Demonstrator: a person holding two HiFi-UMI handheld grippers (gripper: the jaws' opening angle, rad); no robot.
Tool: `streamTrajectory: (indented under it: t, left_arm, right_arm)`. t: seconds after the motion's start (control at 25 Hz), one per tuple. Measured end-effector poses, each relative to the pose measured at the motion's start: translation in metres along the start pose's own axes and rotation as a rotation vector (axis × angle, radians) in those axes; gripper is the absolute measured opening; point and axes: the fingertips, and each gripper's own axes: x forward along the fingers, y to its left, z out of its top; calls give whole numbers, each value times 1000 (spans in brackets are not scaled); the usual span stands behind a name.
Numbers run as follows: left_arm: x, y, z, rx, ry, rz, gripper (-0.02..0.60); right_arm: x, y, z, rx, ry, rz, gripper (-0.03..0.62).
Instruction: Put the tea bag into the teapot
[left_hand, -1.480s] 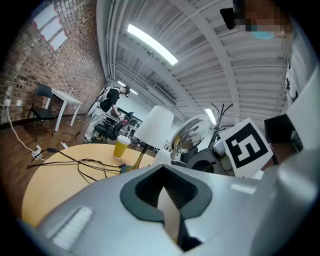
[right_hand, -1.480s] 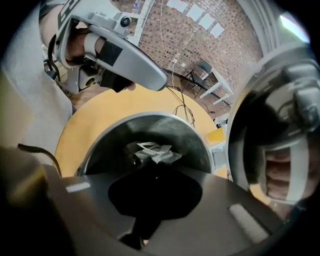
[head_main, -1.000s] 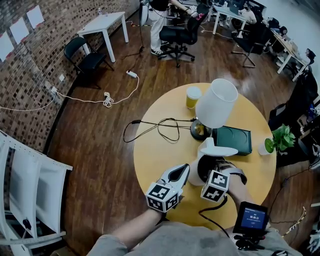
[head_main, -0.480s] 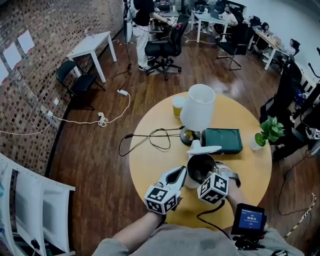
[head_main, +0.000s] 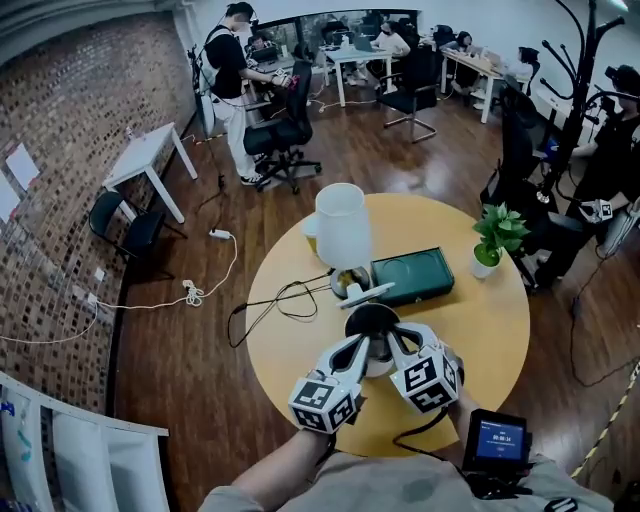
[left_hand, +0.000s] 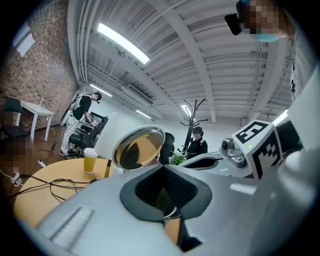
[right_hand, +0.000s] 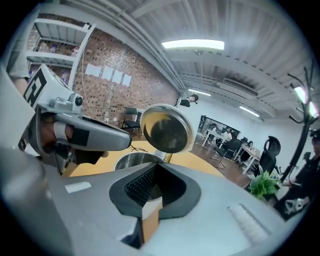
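- The round yellow table (head_main: 480, 335) has bare top on both sides of the steel teapot (head_main: 372, 322) and between it and the near rim, where both grippers come in.
- The far side is crowded. A lamp with a white shade (head_main: 341, 224) stands just behind the pot, and a flat dark green case (head_main: 412, 277) lies beside the lamp's foot.
- A small potted plant (head_main: 497, 232) stands near the far right rim, well apart from the pot.
- A black cable (head_main: 275, 300) loops over the left part of the top, away from the pot. A paper cup of yellow drink (left_hand: 90, 160) stands near the lamp on the far left.
- The teapot stands upright inside the table's edge, its axis vertical and its round mouth facing up and uncovered.
- Its lid (head_main: 365, 291) is swung up and tipped back toward the lamp. The shiny underside faces the grippers, and from above it shows as a thin sliver lying left to right.
- I cannot pick out the tea bag in any view.
- The left gripper (head_main: 362, 348) has its tips at the pot's near left rim. Its jaws are drawn together to a thin slit, through which only a curve of metal rim and the table colour show. Whether they touch the rim cannot be told.
- The right gripper (head_main: 392, 342) has its tips at the near right rim, angled downward toward the mouth. Its jaws are closed, with a pale sliver over the table colour showing in the slit. I cannot tell what that sliver is, and nothing is clearly held.
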Motion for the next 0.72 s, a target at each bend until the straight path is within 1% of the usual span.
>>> streamTrajectory:
  t: [0.12, 0.32, 0.52, 0.72]
  left_arm:
    - [-1, -10, 0, 7, 6, -23, -3]
    - [-7, -17, 0, -1, 13, -37, -3]
    - [-16, -36, -6, 2, 12, -8, -3]
    - [-11, -78, -13, 32, -8, 45, -3]
  right_arm:
    - [-14, -2, -4, 64, -12, -24, 8]
    - [-32, 0, -10, 102, -4, -55, 8]
    - [-54, 6, -16, 97, -19, -39, 8]
    - [-90, -7, -31, 78, -80, -7, 8]
